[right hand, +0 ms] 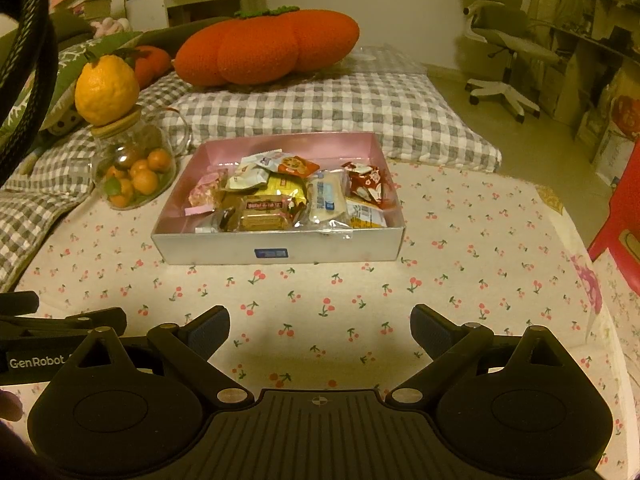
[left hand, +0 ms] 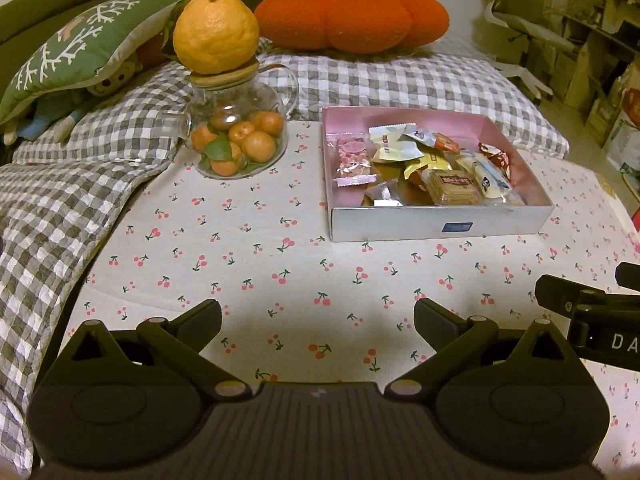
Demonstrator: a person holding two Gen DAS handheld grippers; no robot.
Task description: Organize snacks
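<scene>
Pink inside and silver outside, the box is sitting on the cherry cloth, well in front of both grippers. The snacks are all lying in it in a messy pile. A glass jar full of little oranges is standing just beside the box, on its left, and a big yellow fruit is balancing on the jar's lid.

The left gripper is hovering low over the cloth with its fingers spread wide and nothing between them. The right gripper is doing the same, wide apart and holding nothing.

The snacks are looking small and light. Their wrappers are shiny, so they are probably slippery and crinkly. The cookies and crackers inside may be crumbling if squeezed too hard. A good place to pinch is the flat sealed end of a wrapper, like the pink edge of the nut bar at the left side of the pile. The brown cracker pack is looking stiffer, so holding it by its two long sides may be working better.
</scene>
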